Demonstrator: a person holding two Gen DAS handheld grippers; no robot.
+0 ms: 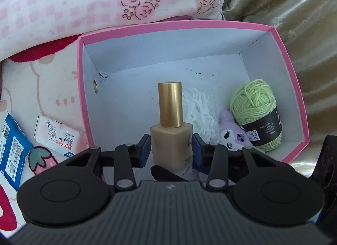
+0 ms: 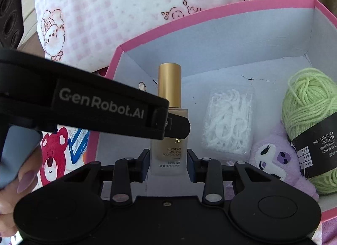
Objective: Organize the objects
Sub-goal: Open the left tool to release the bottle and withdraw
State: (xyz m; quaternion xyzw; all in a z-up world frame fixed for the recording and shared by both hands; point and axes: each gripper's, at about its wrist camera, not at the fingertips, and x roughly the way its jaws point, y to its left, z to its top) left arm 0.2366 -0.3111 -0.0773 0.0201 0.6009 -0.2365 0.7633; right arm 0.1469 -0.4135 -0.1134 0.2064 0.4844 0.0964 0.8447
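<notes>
Cartoon-print bedding behind, pink box open. Foundation bottle upright, long axis vertical, over the box's 7 o'clock corner, pinched by both left tool and right tool; yarn at 3 o'clock.

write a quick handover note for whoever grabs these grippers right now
Left gripper: shut on the foundation bottle, upright inside the pink box.
Right gripper: shut on the same bottle, lower down.
Done: green yarn, purple plush and floss pick case lie in the box.
Left: release the bottle; the tissue pack and blue packet lie outside on the blanket.
</notes>
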